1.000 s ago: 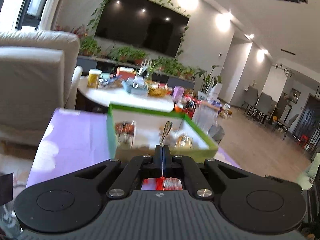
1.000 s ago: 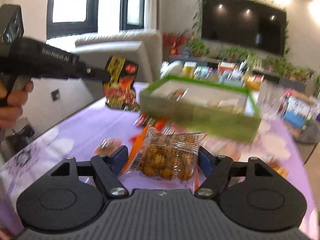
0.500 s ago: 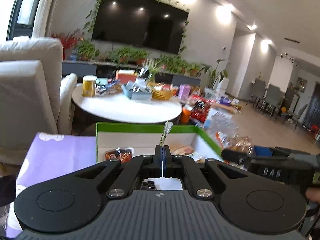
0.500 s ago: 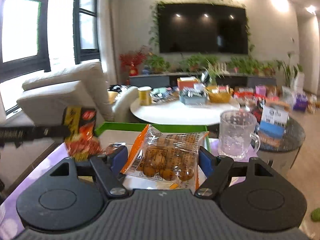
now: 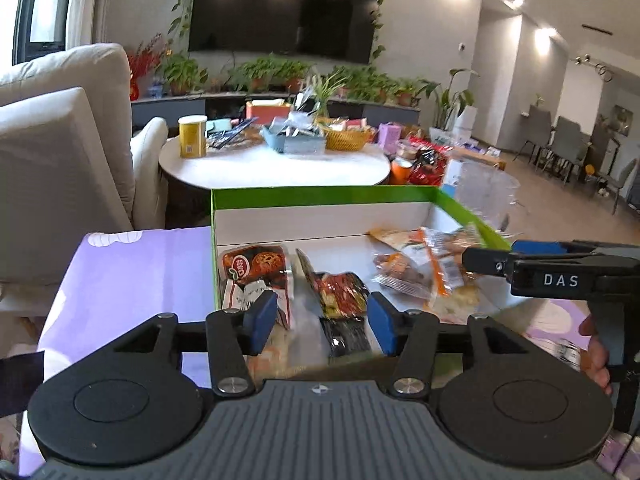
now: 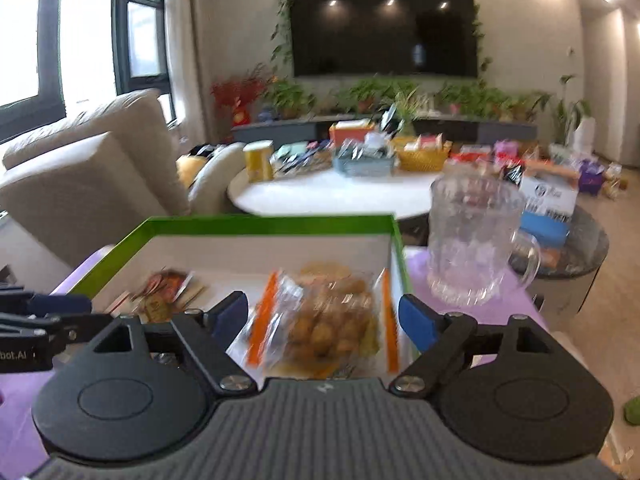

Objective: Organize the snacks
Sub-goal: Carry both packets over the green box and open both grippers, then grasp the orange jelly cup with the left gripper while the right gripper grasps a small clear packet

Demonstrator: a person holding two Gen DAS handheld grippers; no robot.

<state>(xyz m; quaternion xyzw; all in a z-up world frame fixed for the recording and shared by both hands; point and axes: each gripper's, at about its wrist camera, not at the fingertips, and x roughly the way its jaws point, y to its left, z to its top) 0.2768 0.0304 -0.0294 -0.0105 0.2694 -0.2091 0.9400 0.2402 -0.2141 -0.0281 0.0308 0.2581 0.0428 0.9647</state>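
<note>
Left tongs point(image 5: 322, 318): released, jaws just swung apart; pads clear of the red-and-black packet point(image 5: 340, 300) lying between them.
Right tongs point(image 6: 323, 320): clenched on the nut packet point(image 6: 332, 332), one blue pad at each orange-edged side; contact itself smeared by blur.
Red-and-black packet: inside the green box point(image 5: 320, 196), near its front wall; lower end hidden behind the tongs' body.
Nut packet: over the right part of the box, at the tongs' tip; impossible to tell whether touching the floor.
Cookie packet point(image 5: 254, 264): in the box's left corner, against the wall, partly covered by the left pad.
Box: on the purple cloth point(image 5: 132, 276); front wall mostly hidden by both tongs.
Glass mug point(image 6: 472, 244): just beside the box's right wall, blurred.
Hand point(image 5: 596, 356): only fingers visible behind the right tongs' grip, at the frame edge.
Writing: "DAS" in white on the right tongs' side; "bot.AI" on the left tongs, start cut off by the frame; print on the packets too small or blurred to read.
</note>
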